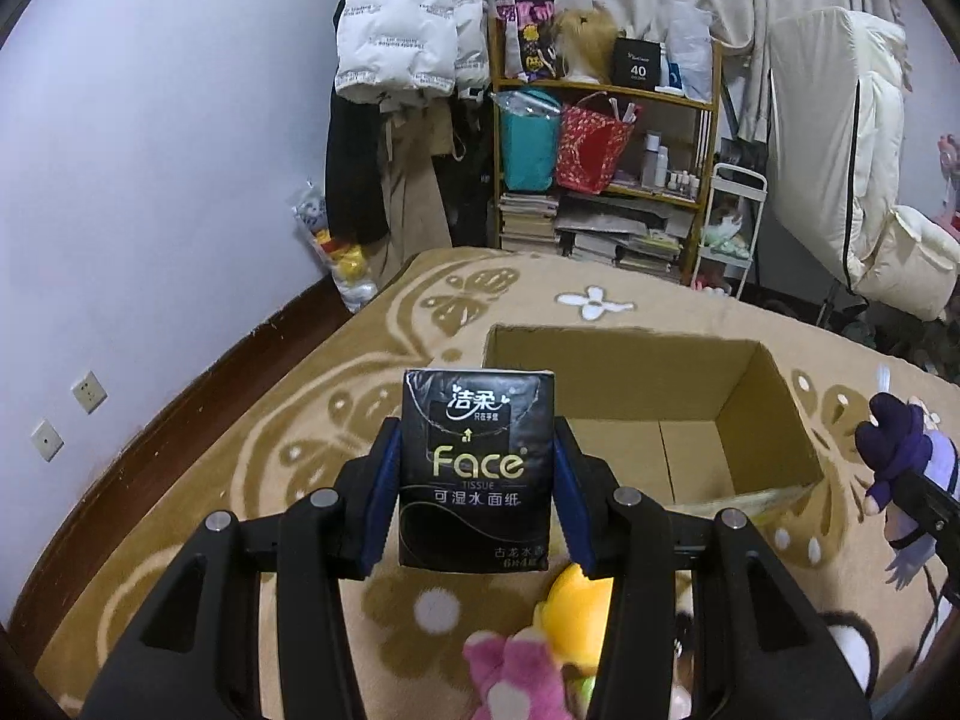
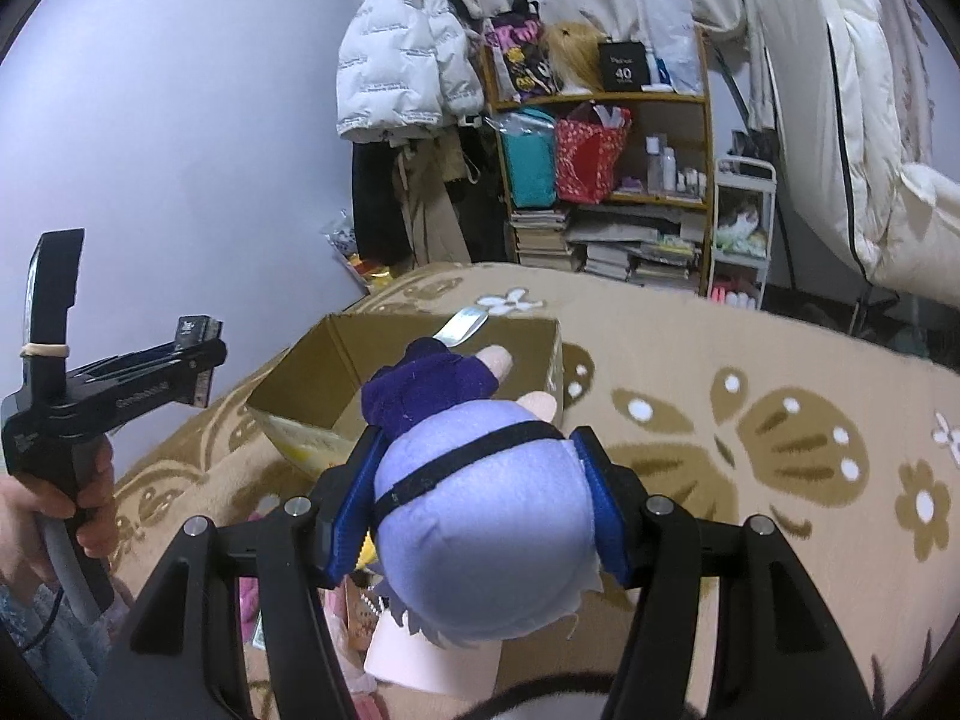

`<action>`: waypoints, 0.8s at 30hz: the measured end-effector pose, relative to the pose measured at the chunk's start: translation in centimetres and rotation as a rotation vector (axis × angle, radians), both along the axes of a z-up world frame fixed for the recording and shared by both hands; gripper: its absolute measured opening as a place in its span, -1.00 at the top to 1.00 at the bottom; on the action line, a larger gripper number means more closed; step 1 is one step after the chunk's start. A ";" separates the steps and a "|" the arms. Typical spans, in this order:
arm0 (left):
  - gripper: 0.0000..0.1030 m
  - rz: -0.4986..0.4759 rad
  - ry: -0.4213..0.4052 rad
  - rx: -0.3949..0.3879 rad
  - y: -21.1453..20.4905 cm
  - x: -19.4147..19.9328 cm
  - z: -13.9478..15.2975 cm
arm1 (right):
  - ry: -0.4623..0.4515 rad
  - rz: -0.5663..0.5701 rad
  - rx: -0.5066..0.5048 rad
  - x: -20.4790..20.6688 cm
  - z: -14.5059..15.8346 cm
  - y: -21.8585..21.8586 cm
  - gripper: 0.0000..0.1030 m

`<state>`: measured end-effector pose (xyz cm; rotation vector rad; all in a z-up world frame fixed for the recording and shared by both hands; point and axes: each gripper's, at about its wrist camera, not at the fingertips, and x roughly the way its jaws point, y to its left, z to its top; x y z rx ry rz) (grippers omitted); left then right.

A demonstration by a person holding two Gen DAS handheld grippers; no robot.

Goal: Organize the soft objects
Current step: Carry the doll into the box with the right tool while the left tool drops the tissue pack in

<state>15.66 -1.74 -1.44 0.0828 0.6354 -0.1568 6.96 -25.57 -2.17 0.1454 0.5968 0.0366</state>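
My left gripper (image 1: 477, 468) is shut on a black tissue pack (image 1: 476, 468) marked "Face", held upright above the blanket, just in front of the open cardboard box (image 1: 774, 402). My right gripper (image 2: 477, 492) is shut on a lilac-haired plush doll (image 2: 486, 516) in a purple outfit, its blue pads pressing the head from both sides. The doll points toward the cardboard box (image 2: 300, 378). In the left wrist view the same doll (image 1: 900, 456) hangs at the right edge. The left gripper (image 2: 198, 360) shows at the left of the right wrist view, held by a hand (image 2: 42, 510).
A tan butterfly-patterned blanket (image 2: 750, 420) covers the bed. A yellow plush (image 1: 576, 612) and a pink plush (image 1: 516, 678) lie below the left gripper. A wooden shelf (image 1: 606, 138) with bags and books, hanging coats (image 1: 402, 24) and a white trolley (image 1: 732, 228) stand beyond the bed.
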 end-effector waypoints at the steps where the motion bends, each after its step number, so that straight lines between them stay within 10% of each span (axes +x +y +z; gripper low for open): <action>1: 0.13 -0.007 -0.001 0.014 -0.5 0.2 0.0 | -0.004 0.003 -0.003 0.1 0.1 0.0 -0.26; 14: 0.12 -0.120 0.002 0.155 -5.5 2.5 -0.2 | -0.004 0.070 -0.074 3.6 -0.2 2.1 -0.27; 24: 0.10 -0.125 0.035 0.123 -5.8 4.1 -1.1 | 0.031 0.079 -0.095 7.0 -1.8 2.0 -0.30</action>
